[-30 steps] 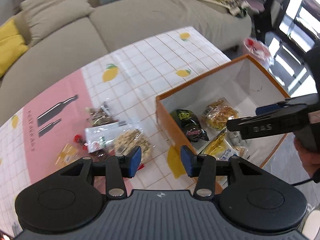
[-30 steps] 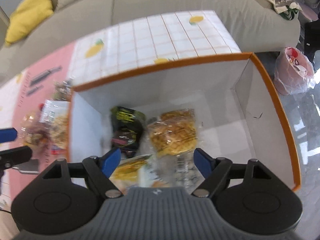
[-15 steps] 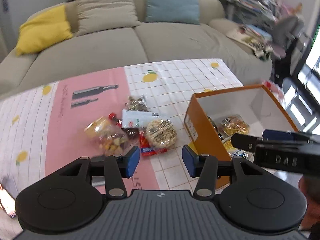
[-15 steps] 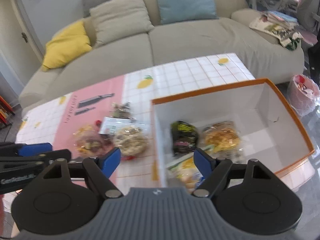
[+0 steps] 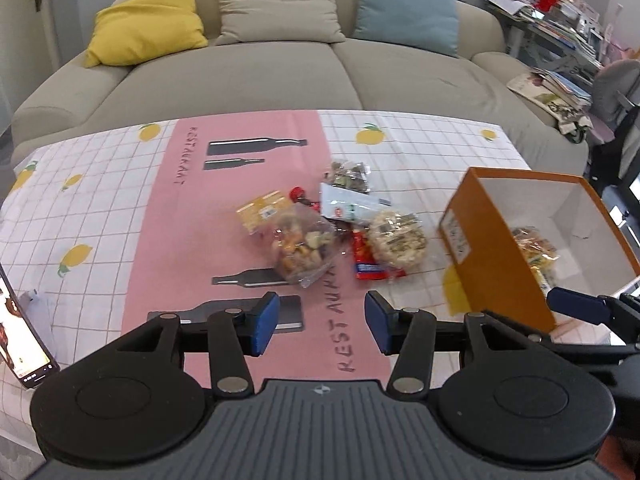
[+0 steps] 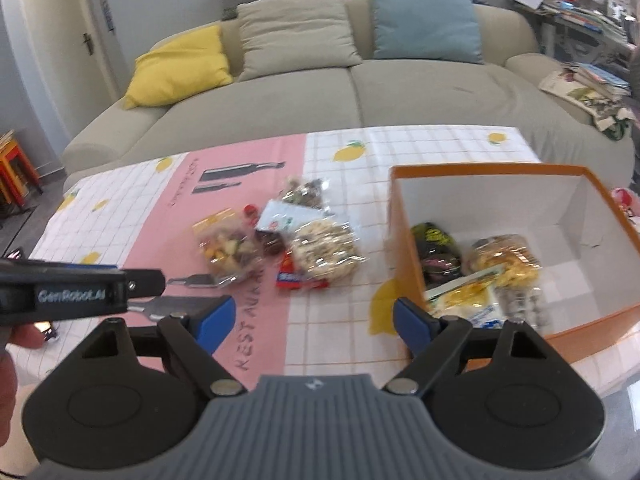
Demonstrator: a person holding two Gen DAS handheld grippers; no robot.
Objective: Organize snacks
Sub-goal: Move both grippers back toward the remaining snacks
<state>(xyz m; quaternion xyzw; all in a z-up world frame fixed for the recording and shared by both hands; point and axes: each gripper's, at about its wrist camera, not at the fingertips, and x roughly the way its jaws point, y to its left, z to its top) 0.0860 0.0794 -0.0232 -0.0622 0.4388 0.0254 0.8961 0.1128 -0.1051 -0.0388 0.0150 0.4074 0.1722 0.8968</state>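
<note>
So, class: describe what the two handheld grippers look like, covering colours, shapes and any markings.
Both the left gripper and the right gripper are black, with blue pads, two round discs, silver pivot bolts and a ribbed grey centre plate. The left gripper's side reads GenRobot.AI in white.

We take the box (image 6: 404,240) as our landmark. Inside it lie three snack packets (image 6: 480,272). To its left on the tablecloth (image 5: 100,208) we find a cluster of loose snack bags (image 5: 340,228). Behind the box, beyond the table, stands the sofa (image 5: 280,72). Far left of it a phone (image 5: 24,344) leans.
</note>
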